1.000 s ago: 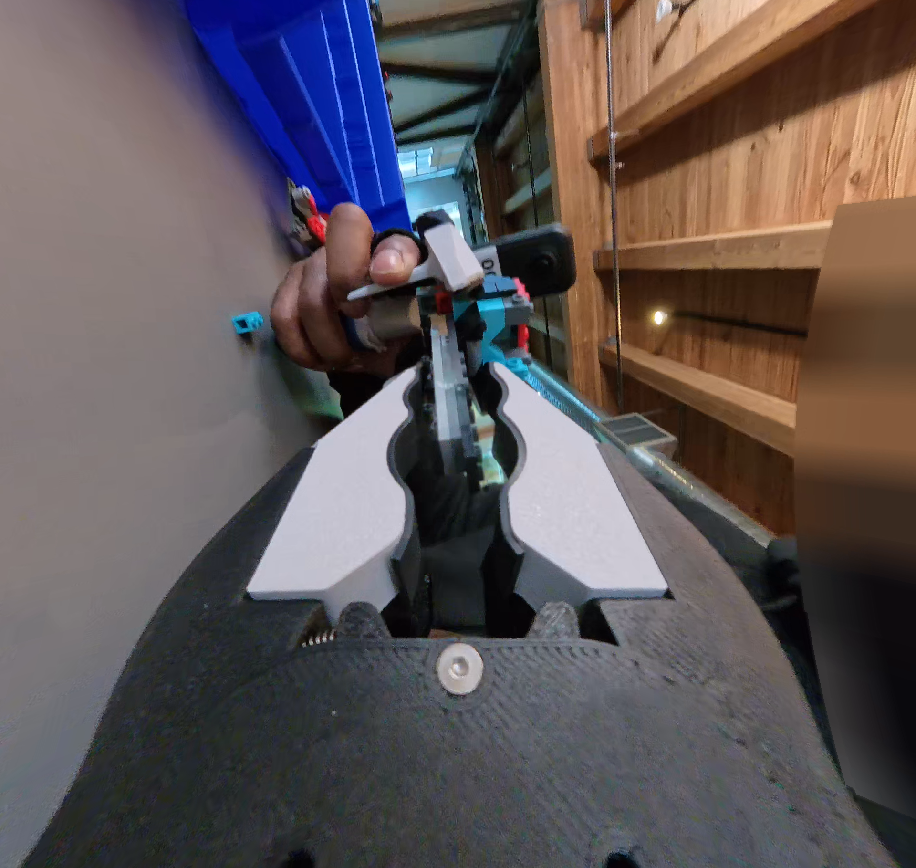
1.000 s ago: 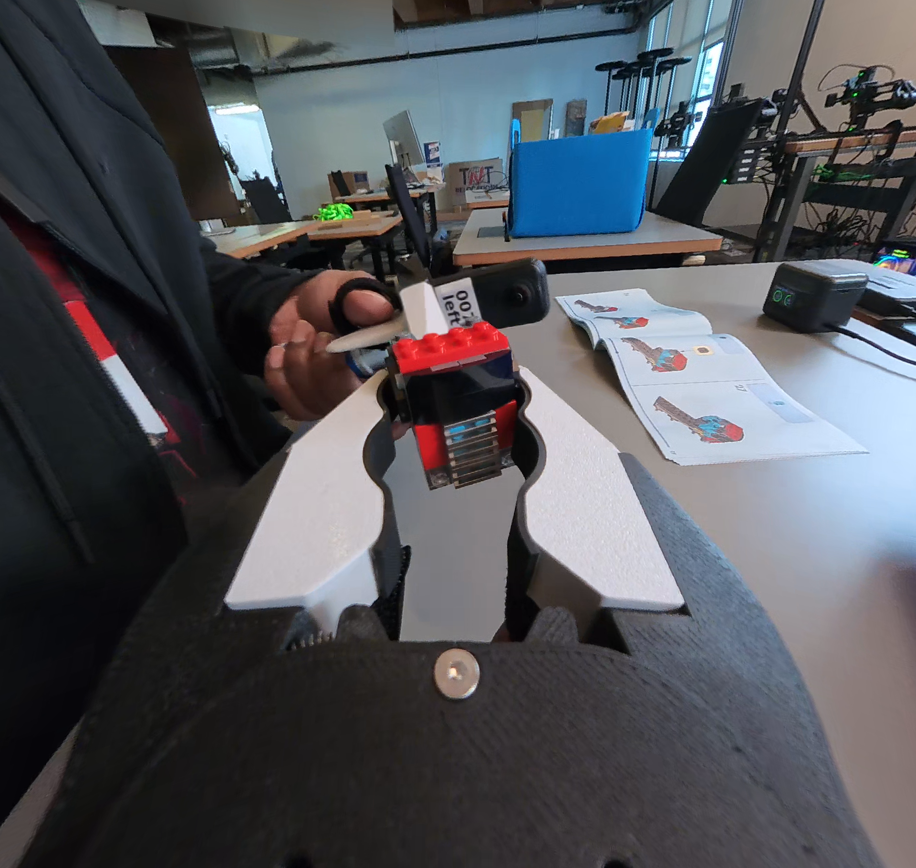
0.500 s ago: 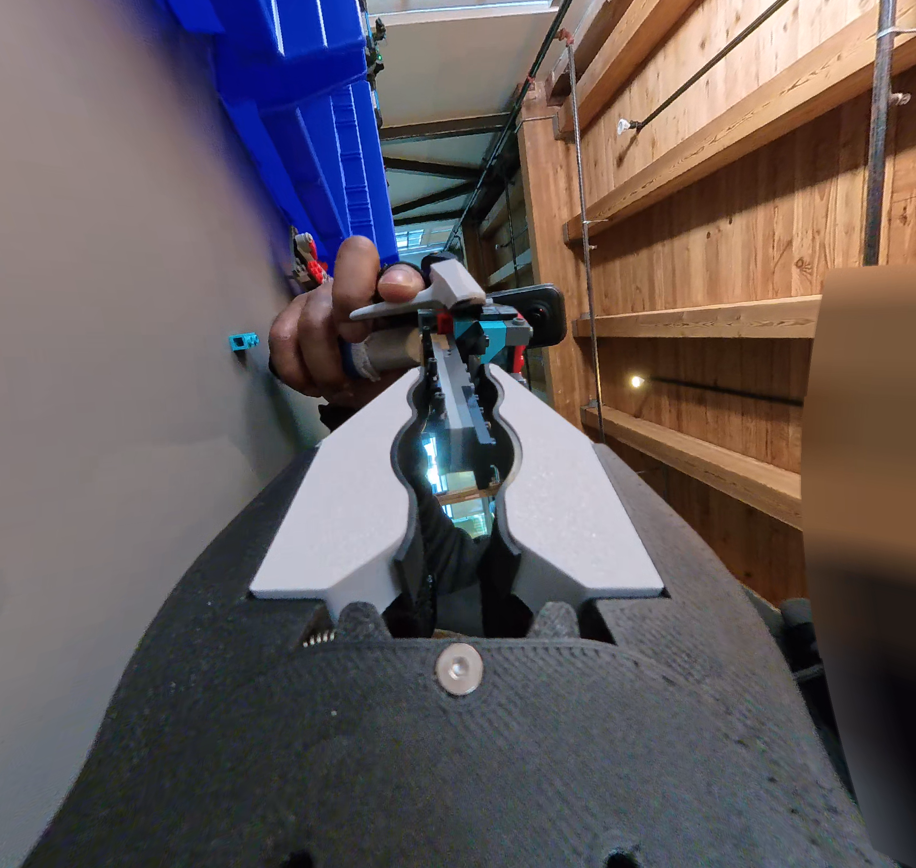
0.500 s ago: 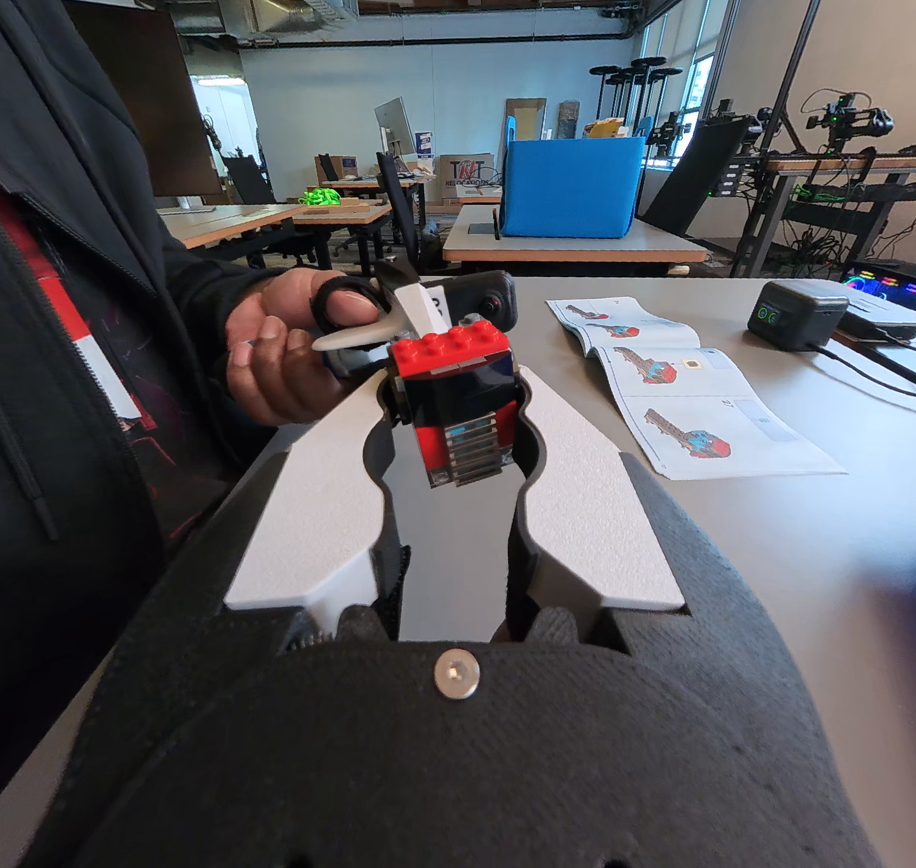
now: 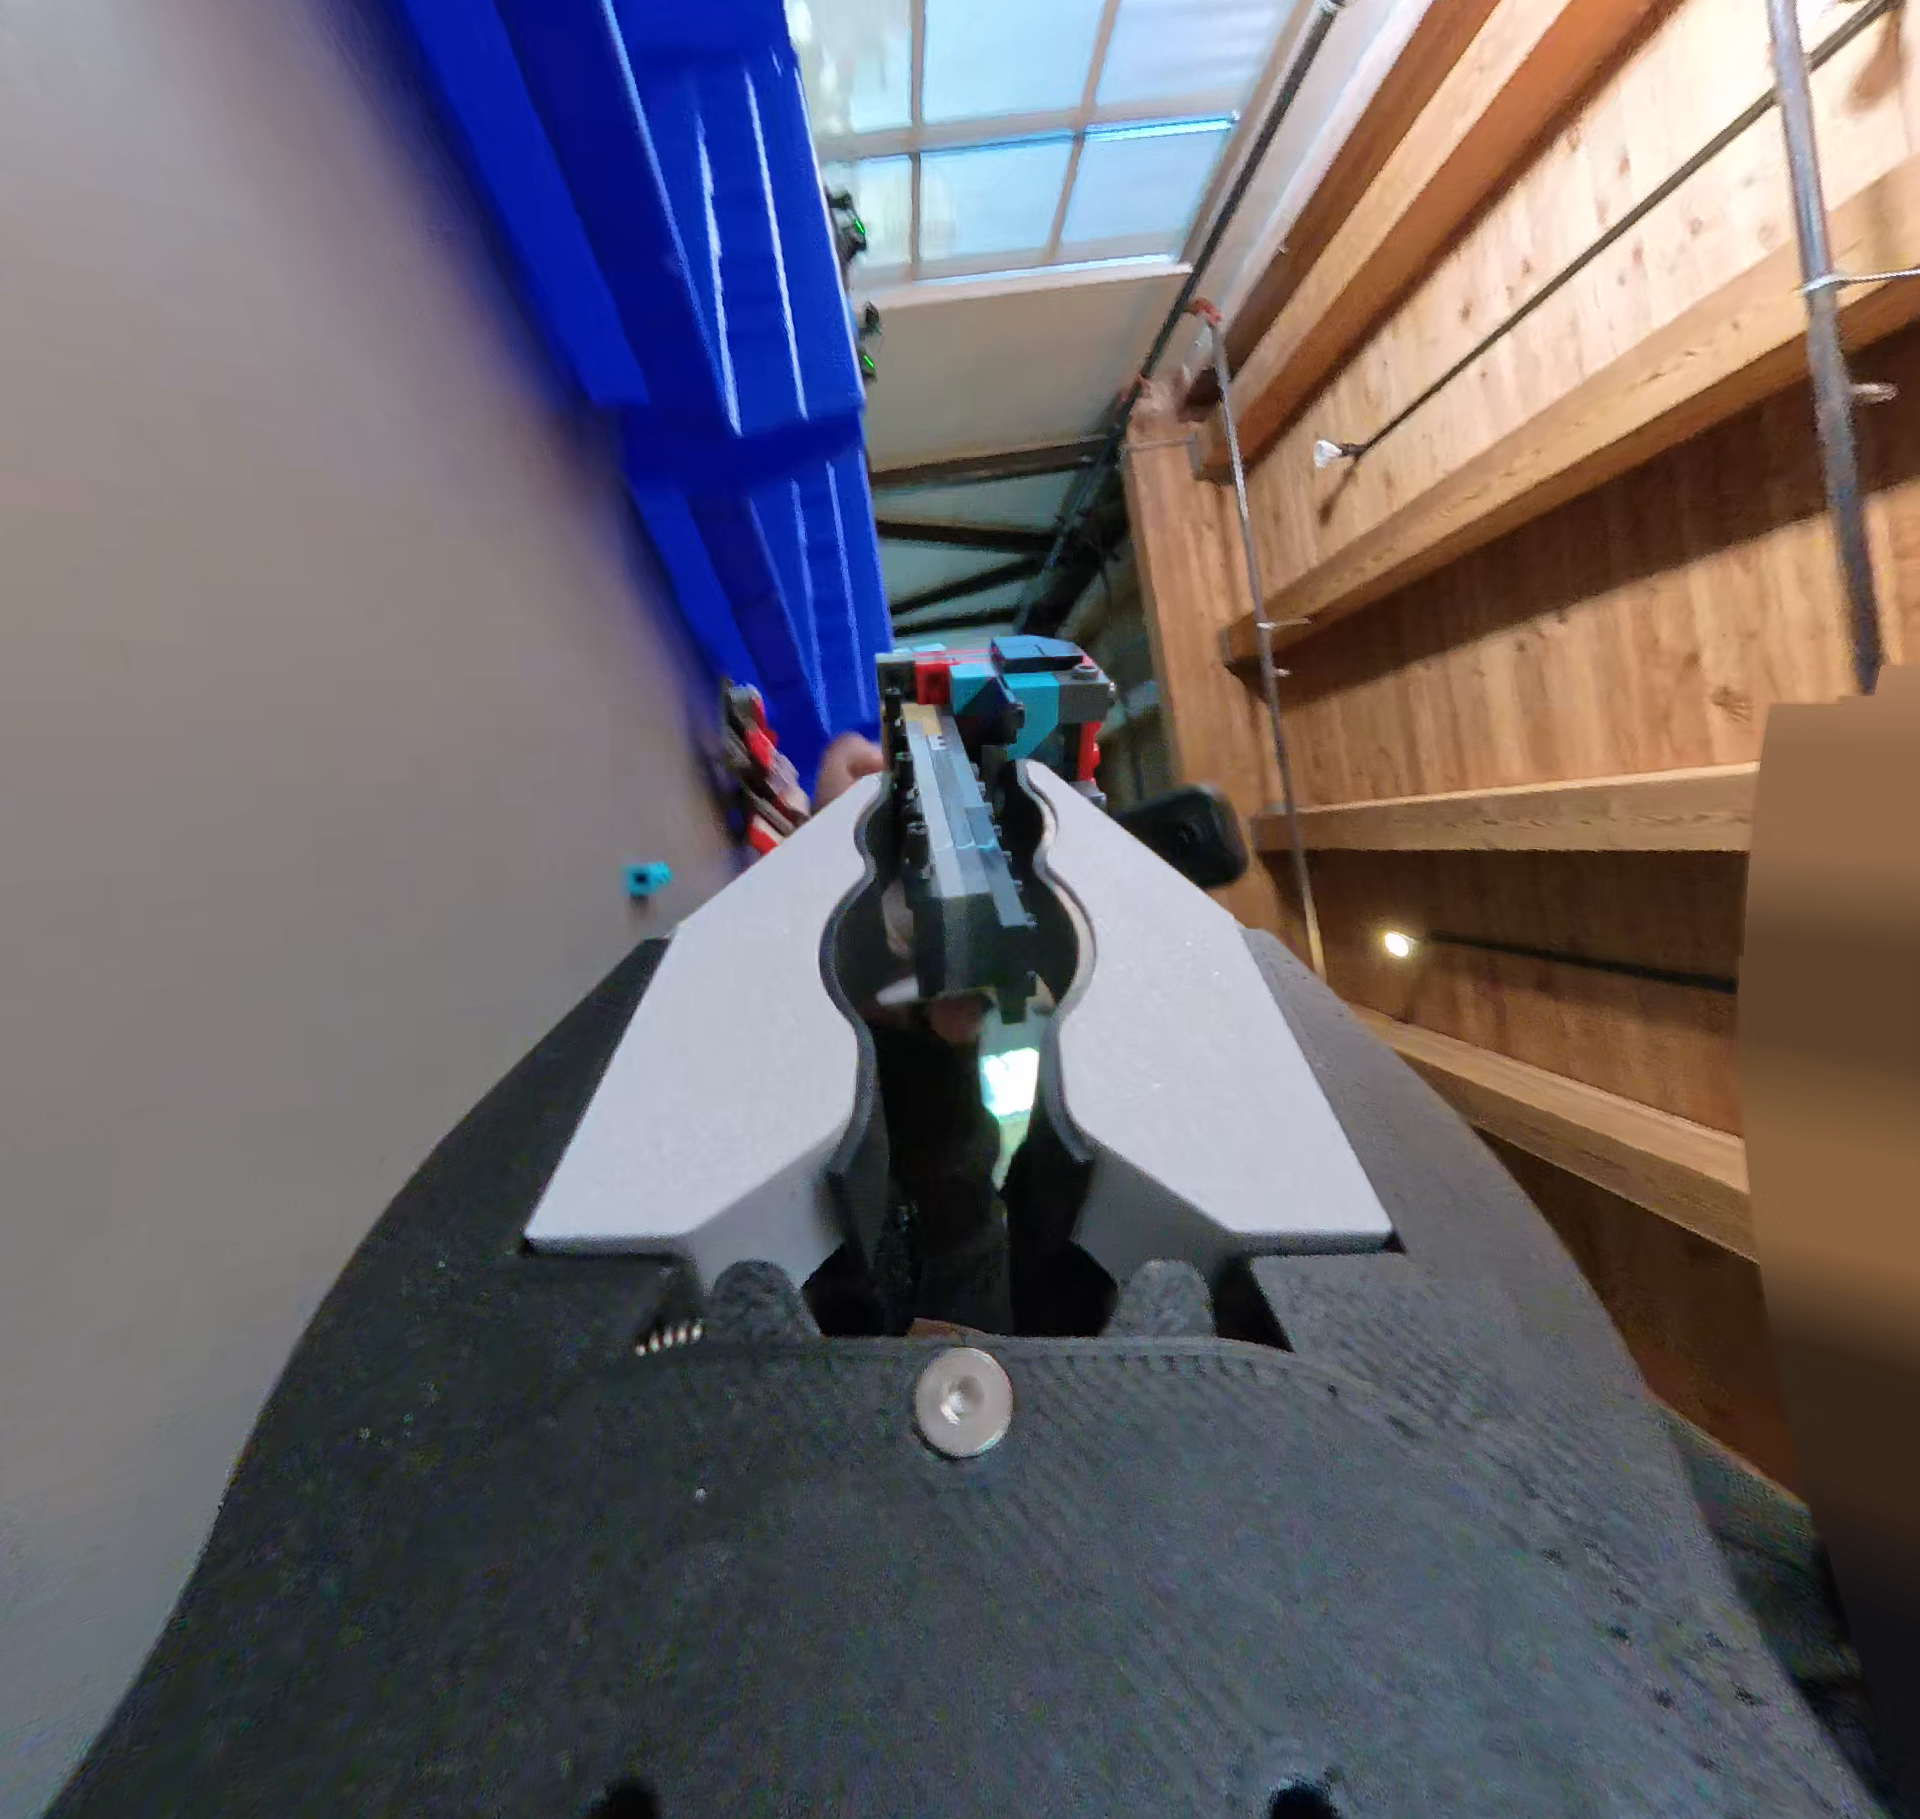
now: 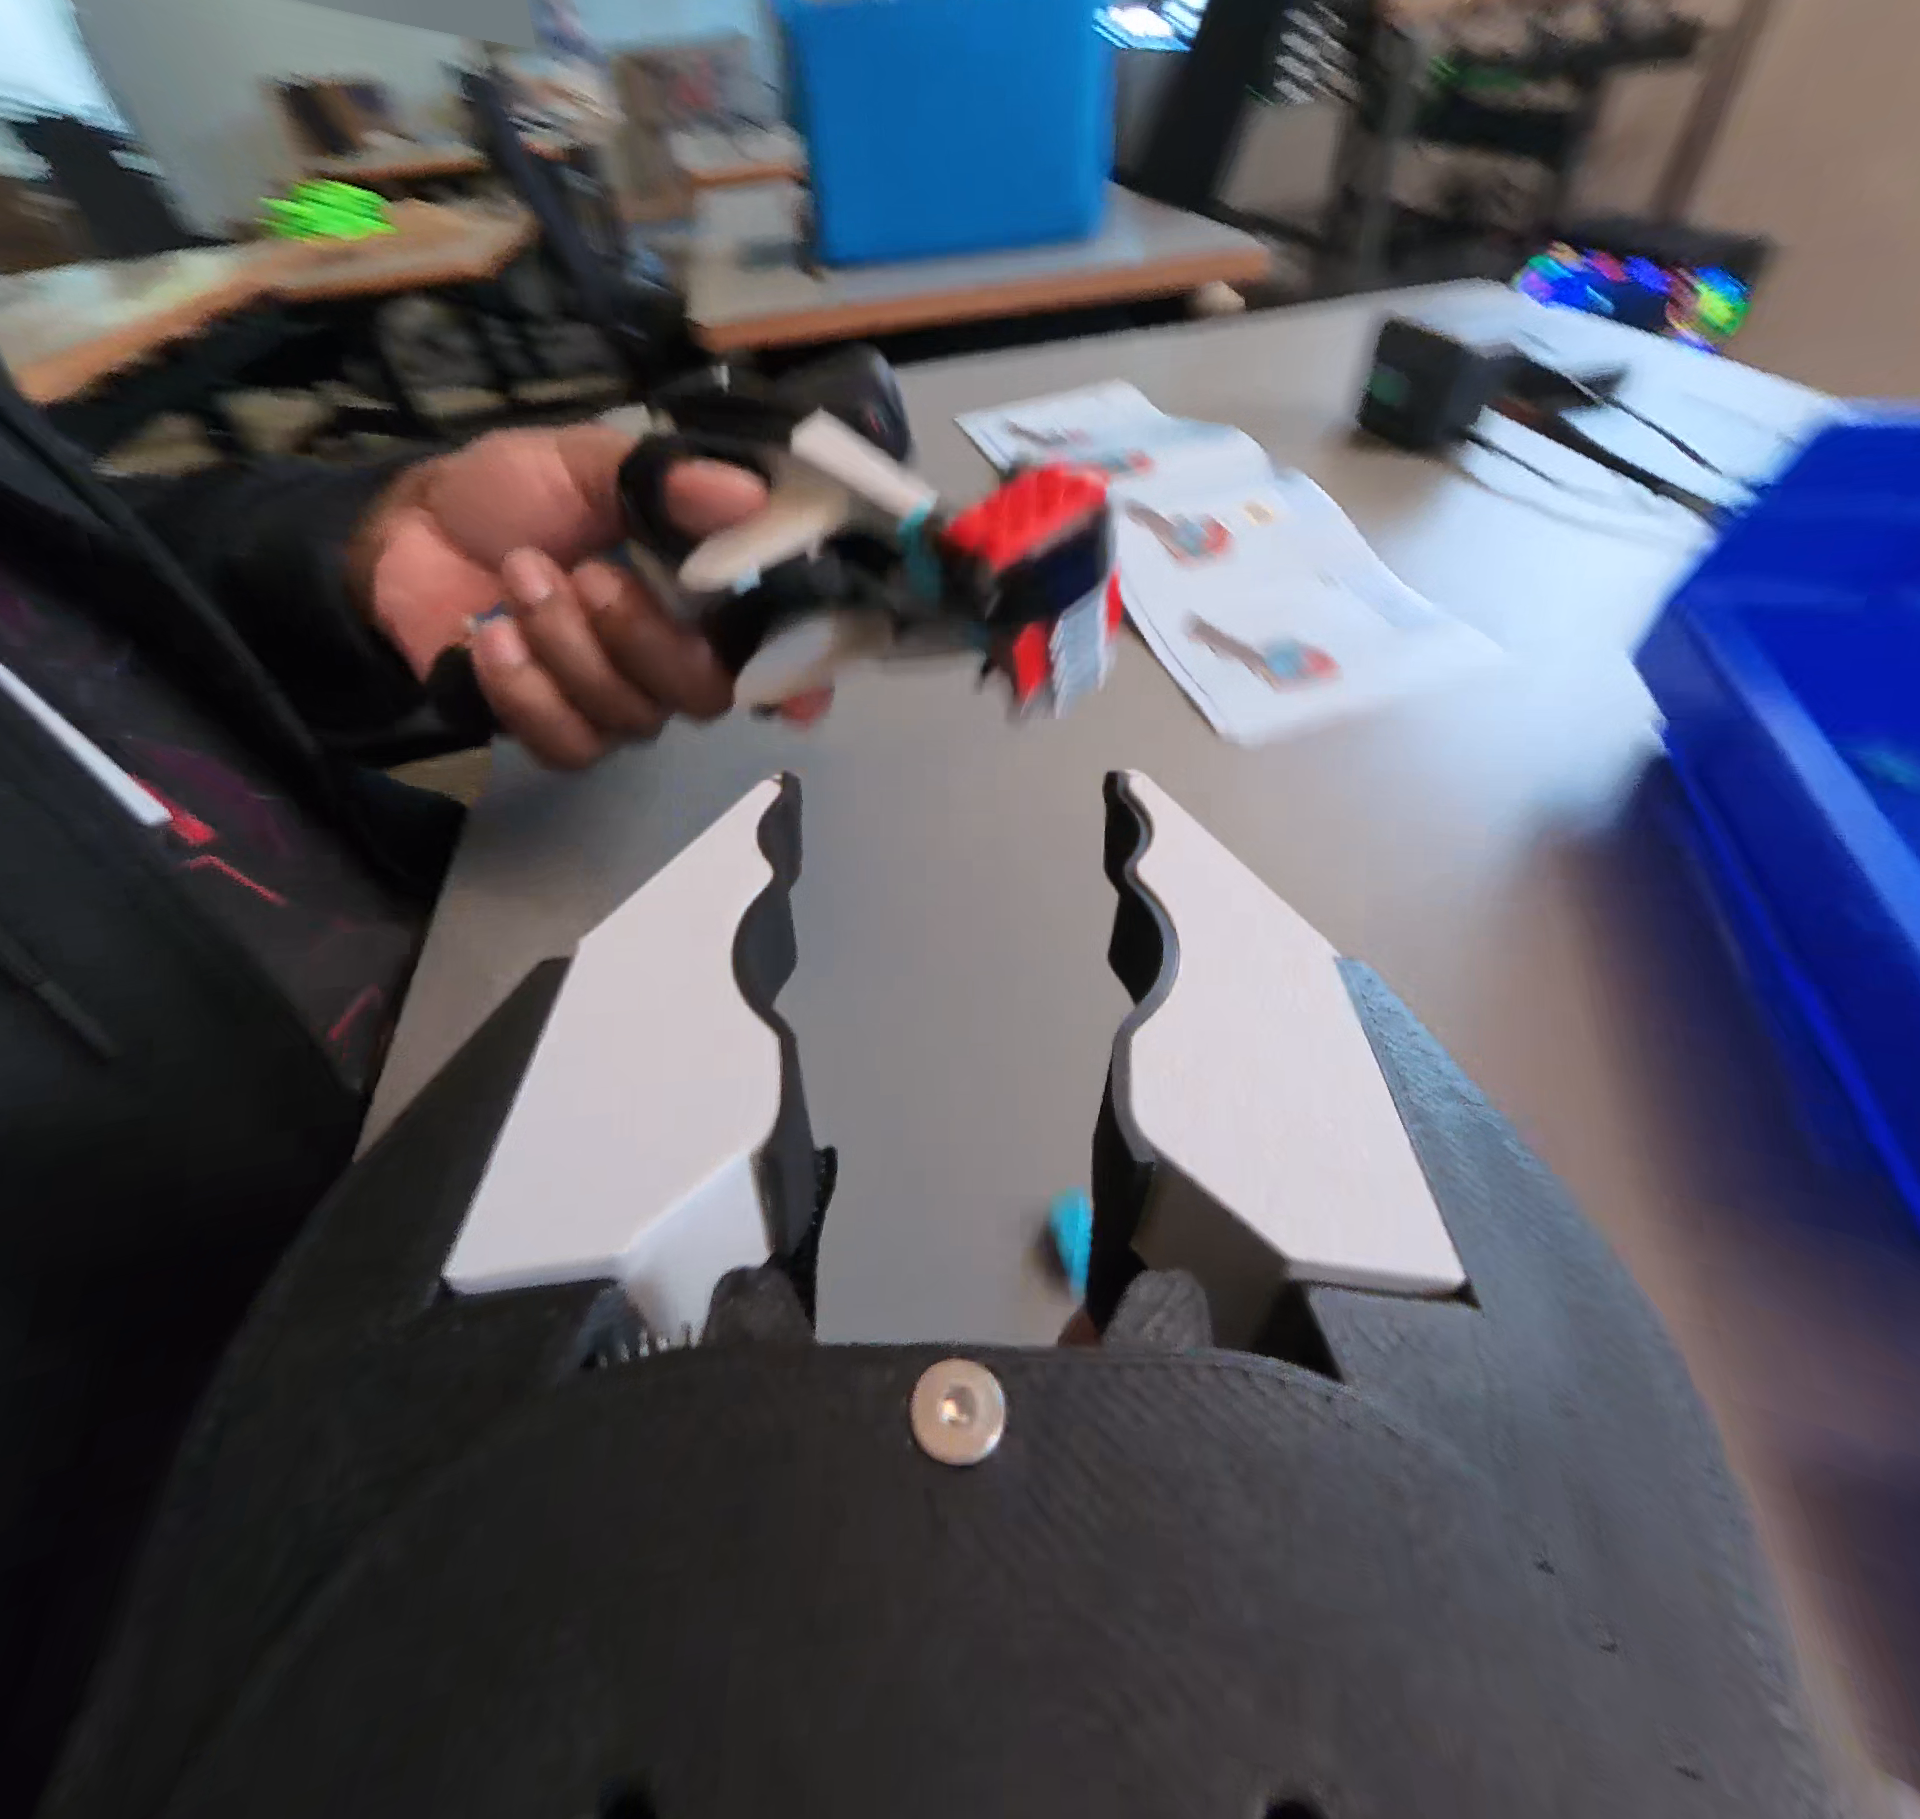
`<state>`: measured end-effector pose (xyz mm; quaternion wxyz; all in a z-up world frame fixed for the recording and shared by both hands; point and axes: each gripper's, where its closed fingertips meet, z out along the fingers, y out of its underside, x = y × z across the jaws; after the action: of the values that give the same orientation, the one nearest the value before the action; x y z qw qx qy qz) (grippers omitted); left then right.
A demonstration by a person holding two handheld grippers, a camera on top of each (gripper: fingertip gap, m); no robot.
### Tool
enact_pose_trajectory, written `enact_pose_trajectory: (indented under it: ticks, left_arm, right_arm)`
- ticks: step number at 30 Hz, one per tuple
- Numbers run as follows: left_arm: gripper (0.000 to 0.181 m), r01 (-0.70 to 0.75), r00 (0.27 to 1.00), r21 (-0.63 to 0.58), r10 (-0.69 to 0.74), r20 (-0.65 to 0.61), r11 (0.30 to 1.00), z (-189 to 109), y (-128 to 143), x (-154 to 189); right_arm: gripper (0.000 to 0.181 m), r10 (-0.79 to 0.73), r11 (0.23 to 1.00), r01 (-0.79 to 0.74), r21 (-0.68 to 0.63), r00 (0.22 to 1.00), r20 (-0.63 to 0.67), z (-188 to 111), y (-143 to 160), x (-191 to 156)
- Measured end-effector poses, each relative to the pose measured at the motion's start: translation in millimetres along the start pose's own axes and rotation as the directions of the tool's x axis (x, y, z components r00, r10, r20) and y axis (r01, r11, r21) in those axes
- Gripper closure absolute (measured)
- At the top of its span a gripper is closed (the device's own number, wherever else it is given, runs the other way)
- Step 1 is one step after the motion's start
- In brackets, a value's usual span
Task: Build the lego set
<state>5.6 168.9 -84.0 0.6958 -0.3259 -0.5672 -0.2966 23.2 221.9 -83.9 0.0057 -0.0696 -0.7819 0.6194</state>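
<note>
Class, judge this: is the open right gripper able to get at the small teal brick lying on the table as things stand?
Probably yes. The right gripper is open and holds nothing, and the small teal brick lies on bare table between its fingers, near their base, so it must draw back first.

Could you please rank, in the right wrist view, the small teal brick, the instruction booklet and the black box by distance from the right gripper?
From the right gripper:
1. Small teal brick, on the table between its fingers.
2. Instruction booklet, open, ahead and rightward.
3. Black box, far right, beyond the booklet.
</note>
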Motion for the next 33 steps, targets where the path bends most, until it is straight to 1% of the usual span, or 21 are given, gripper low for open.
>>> enact_pose_trajectory:
  ticks: [2, 4, 6, 8, 10, 12, 14, 16, 18, 21, 24, 29, 31, 33]
  left_arm:
    - [0.162, -0.052, 0.998, 0.033, 0.051, 0.031, 0.998, 2.1, -14.0, -5.0]
    - [0.162, -0.09, 0.995, 0.054, 0.087, 0.058, 0.994, 4.7, -24.9, -11.6]
    - [0.162, -0.11, 0.992, 0.073, 0.105, 0.071, 0.991, 5.6, -32.6, -17.8]
    - [0.162, -0.112, 0.991, 0.087, 0.106, 0.076, 0.99, 4.0, -36.4, -23.7]
    - [0.162, -0.096, 0.992, 0.092, 0.088, 0.085, 0.991, -0.4, -36.2, -29.7]
    - [0.162, -0.085, 0.993, 0.088, 0.077, 0.088, 0.993, -6.2, -33.6, -32.0]
    - [0.162, -0.076, 0.994, 0.094, 0.068, 0.087, 0.993, -13.6, -33.1, -32.4]
    - [0.162, -0.062, 0.995, 0.08, 0.055, 0.084, 0.995, -19.7, -31.7, -31.9]
    - [0.162, -0.066, 0.994, 0.045, 0.062, 0.094, 0.997, -24.0, -29.0, -31.6]
    - [0.161, -0.086, 0.99, 0.035, 0.082, 0.111, 0.996, -31.3, -31.0, -30.2]
    - [0.161, -0.109, 0.986, 0.036, 0.104, 0.127, 0.993, -38.4, -36.1, -30.0]
    - [0.161, -0.137, 0.978, 0.071, 0.123, 0.171, 0.988, -53.9, -53.0, -36.4]
    - [0.161, -0.153, 0.972, 0.087, 0.134, 0.195, 0.984, -60.8, -60.8, -40.1]
    - [0.161, -0.173, 0.965, 0.097, 0.148, 0.217, 0.98, -67.1, -67.6, -42.4]
  right_arm:
    - [0.129, 0.034, 0.998, -0.039, -0.048, 0.994, -0.099, -18.2, 14.5, 4.7]
    - [0.136, 0.063, 0.988, -0.091, -0.124, 0.975, -0.213, -34.2, 35.2, 11.3]
    - [0.146, 0.058, 0.968, -0.133, -0.211, 0.943, -0.326, -47.6, 58.0, 18.6]
    - [0.155, 0.048, 0.93, -0.197, -0.31, 0.901, -0.43, -58.3, 81.8, 27.6]
    - [0.158, 0.072, 0.898, -0.264, -0.353, 0.877, -0.474, -59.2, 94.2, 29.7]
    - [0.16, 0.069, 0.882, -0.281, -0.378, 0.871, -0.486, -53.5, 100.0, 30.5]
    - [0.16, 0.027, 0.867, -0.258, -0.427, 0.879, -0.476, -47.3, 106.6, 33.1]
    - [0.162, -0.007, 0.856, -0.215, -0.471, 0.904, -0.427, -39.5, 110.4, 31.4]
    - [0.172, -0.028, 0.854, -0.176, -0.49, 0.924, -0.38, -31.3, 108.6, 31.3]
    - [0.173, -0.124, 0.837, -0.066, -0.543, 0.944, -0.306, -16.0, 104.8, 35.8]
    - [0.173, -0.211, 0.839, 0.051, -0.542, 0.949, -0.236, 9.0, 94.3, 38.1]
    - [0.173, -0.408, 0.821, 0.291, -0.491, 0.901, -0.149, 48.6, 71.9, 43.4]
    - [0.173, -0.504, 0.787, 0.407, -0.464, 0.858, -0.103, 63.3, 62.6, 41.1]
    - [0.173, -0.61, 0.722, 0.521, -0.455, 0.79, -0.063, 75.0, 56.1, 40.4]
